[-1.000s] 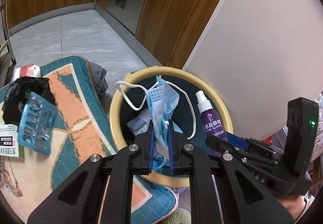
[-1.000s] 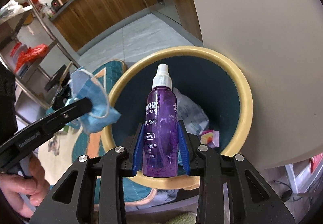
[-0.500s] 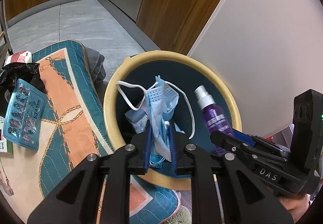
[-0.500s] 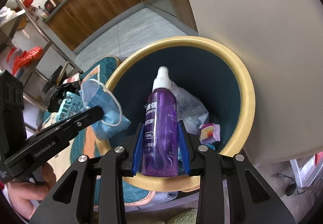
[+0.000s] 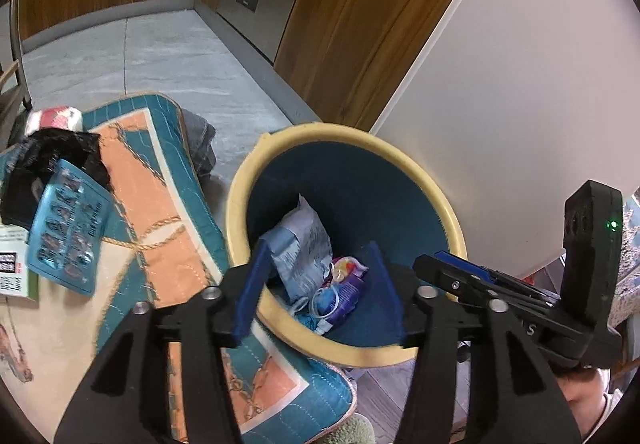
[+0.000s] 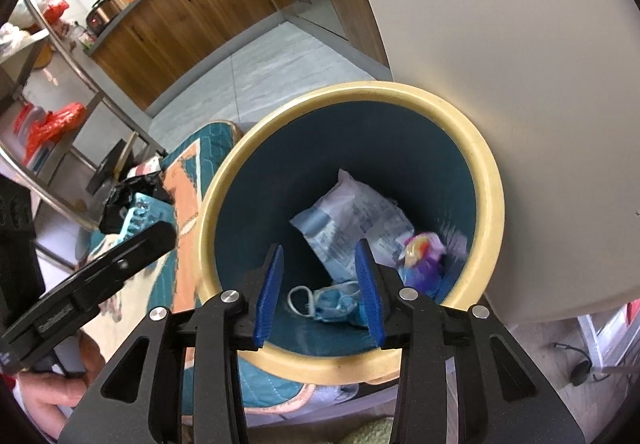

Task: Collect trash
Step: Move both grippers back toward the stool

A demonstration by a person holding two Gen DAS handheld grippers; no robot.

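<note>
A round bin with a cream rim (image 5: 420, 169) (image 6: 486, 167) and dark blue inside stands beside the mat. Inside lie a blue face mask (image 5: 326, 300) (image 6: 334, 302), a purple spray bottle (image 5: 350, 290) (image 6: 424, 266) and a pale crumpled wrapper (image 5: 304, 248) (image 6: 352, 222). My left gripper (image 5: 320, 294) is open and empty above the bin's near rim. My right gripper (image 6: 320, 292) is open and empty over the bin, and shows in the left wrist view (image 5: 500, 284).
A teal and orange mat (image 5: 152, 211) lies left of the bin. On it are a blue blister pack (image 5: 68, 232), a black bag (image 5: 44, 163) and a white carton (image 5: 12, 268). A white panel (image 5: 520, 91) stands right behind the bin. Wooden cabinets (image 5: 340, 23) line the far floor.
Both grippers have opened. The face mask has dropped from the left gripper and the purple bottle from the right gripper; both now lie in the bin.
</note>
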